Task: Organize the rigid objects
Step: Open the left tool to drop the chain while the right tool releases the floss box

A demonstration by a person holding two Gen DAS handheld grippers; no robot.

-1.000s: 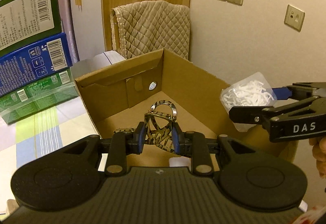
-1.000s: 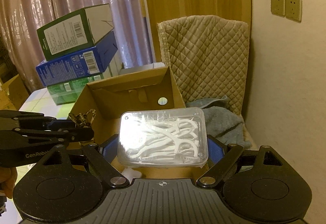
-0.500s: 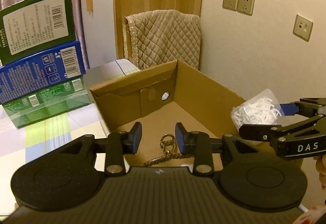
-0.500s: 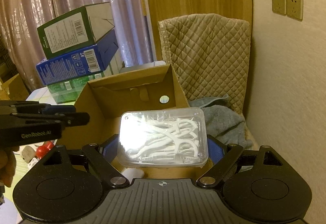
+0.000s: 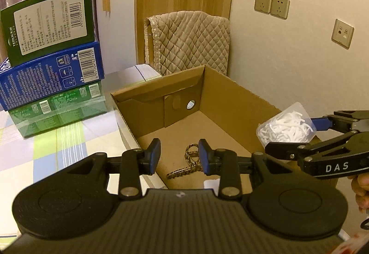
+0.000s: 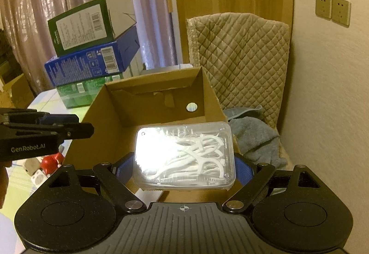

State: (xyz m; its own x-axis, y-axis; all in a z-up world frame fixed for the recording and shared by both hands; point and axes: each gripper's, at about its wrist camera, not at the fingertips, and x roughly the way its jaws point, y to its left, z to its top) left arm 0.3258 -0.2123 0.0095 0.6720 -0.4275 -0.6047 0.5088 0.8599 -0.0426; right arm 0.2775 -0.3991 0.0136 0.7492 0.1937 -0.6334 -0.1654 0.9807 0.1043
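The clear case of floss picks (image 6: 184, 157) is clamped across its short ends between the blue pads of our right tongs (image 6: 184, 161), held flat and level just above the near rim of the cardboard box (image 6: 147, 97); we judge that level hold keeps the lid up and the picks from shifting while the case goes in. Our left tongs (image 5: 178, 157) stand slightly apart with nothing between the pads. Beyond them, on the box floor, lies the patterned key strap with its ring (image 5: 189, 161), loose and touching neither pad, so we take it as already dropped where it belongs. In the left view the right tongs (image 5: 297, 136) come in from the side, carrying the case over the box's right wall.

Outward from the box, three stacked cartons (image 5: 50, 64) sit on the checked tabletop (image 5: 46, 150) to the left, and a quilted chair cover (image 6: 239, 57) with a grey towel (image 6: 253, 136) stands behind, near the wall. A small red object (image 6: 52, 161) and pale blocks lie on the tabletop by the box's left side, presumably waiting to be sorted. We think lowering the case into the open floor area beside the strap comes next.
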